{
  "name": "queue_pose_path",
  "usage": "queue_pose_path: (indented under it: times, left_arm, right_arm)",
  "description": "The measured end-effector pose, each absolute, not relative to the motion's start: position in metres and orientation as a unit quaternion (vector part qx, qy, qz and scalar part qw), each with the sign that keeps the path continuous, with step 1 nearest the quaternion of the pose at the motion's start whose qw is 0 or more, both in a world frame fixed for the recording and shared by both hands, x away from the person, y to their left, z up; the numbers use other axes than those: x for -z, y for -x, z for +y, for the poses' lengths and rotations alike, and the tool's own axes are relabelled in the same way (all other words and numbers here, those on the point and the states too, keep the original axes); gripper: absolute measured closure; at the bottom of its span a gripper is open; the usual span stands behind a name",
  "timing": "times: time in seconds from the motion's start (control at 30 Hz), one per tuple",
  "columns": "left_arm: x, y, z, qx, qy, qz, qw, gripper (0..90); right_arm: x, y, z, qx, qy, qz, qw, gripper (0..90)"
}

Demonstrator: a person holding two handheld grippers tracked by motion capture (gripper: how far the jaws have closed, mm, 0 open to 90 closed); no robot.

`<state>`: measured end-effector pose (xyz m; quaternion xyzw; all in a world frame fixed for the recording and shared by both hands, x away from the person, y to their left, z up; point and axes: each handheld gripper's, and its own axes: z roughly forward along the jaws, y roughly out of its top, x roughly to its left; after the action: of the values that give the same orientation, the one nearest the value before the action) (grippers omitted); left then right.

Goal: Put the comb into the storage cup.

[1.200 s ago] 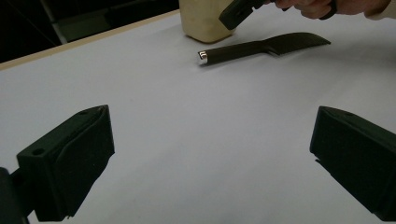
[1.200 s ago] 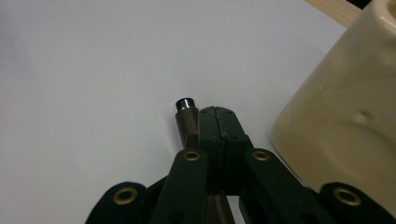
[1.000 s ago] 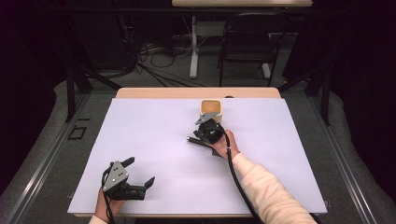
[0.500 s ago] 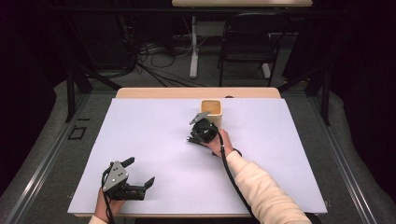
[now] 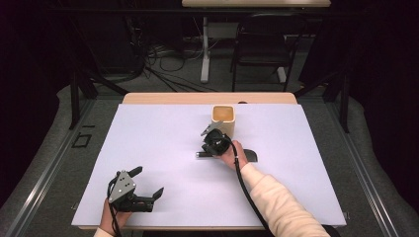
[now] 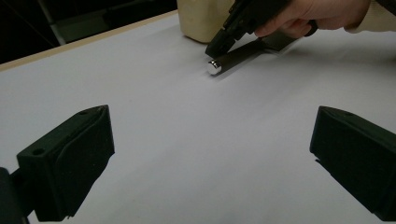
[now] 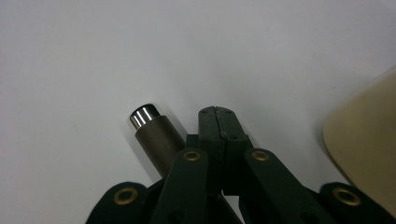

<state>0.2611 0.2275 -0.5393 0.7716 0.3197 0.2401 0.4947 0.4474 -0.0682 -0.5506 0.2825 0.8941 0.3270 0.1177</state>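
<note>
A dark spatula-like tool [image 5: 228, 155] with a chrome-capped handle is seen lying flat on the white table [image 5: 163, 148], just before a cream container [image 5: 223, 118]. Nearest, the left gripper [image 5: 148, 188] is held wide apart and empty. Farther off, the right gripper [image 7: 215, 122] is pressed fully together beside the handle, nothing gripped.

closed tool [image 7: 216, 116], dark cylinder [image 7: 156, 133] beside

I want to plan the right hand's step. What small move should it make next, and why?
Probably open the right tool: its jaws are shut together beside the dark handle, not around it. The handle lies flat on the sheet next to the cup, so opening comes before any grasp.
</note>
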Motion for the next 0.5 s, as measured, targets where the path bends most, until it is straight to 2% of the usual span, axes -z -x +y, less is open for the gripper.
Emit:
queue_pose_path:
  times: [0.5]
  left_arm:
    - [0.539,-0.261,0.228,-0.243,-0.772,0.32,0.493,0.0]
  right_arm:
    - [0.55,-0.426,-0.072,-0.32,-0.267,0.904,0.091,90.0]
